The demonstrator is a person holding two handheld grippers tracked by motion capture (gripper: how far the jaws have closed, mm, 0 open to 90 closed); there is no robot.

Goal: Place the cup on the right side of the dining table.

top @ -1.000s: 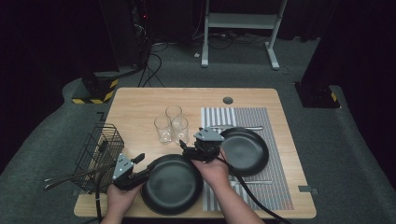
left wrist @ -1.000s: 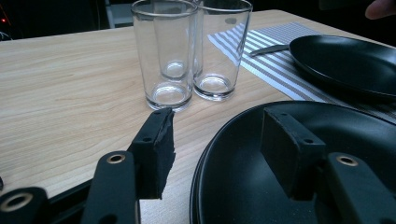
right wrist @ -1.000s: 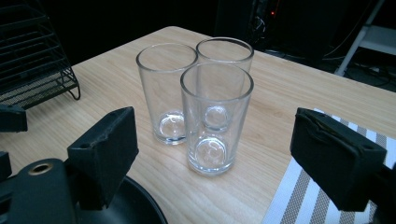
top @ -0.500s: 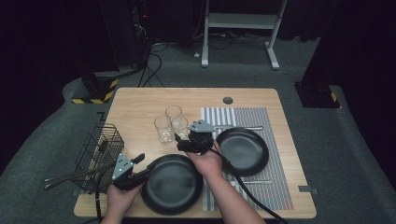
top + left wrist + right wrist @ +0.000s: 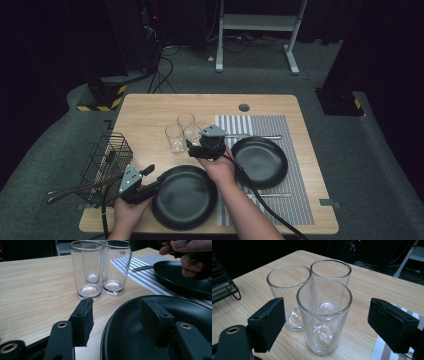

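Note:
Three clear glasses stand together mid-table, the nearest one [image 5: 324, 315] between the wide jaws of my right gripper [image 5: 327, 325], which is open and not touching it. From above, the right gripper [image 5: 192, 147] points left at that cluster of glasses [image 5: 176, 139]. My left gripper [image 5: 117, 315] is open astride the rim of the near black plate [image 5: 140, 340]: one jaw is outside over the wood, the other inside over the plate. In the high view the left gripper [image 5: 152, 174] sits at the left edge of that plate [image 5: 185, 200].
A second black plate [image 5: 260, 161] lies on the striped mat [image 5: 295, 200], with a knife [image 5: 255, 136] behind it. A black wire basket [image 5: 105, 157] holding long utensils [image 5: 75, 189] stands at the table's left edge. Bare wood lies behind the glasses.
My right gripper has moved left and away from the person, off the far plate's edge, up to the glasses. The left gripper has stayed at the near plate's rim.

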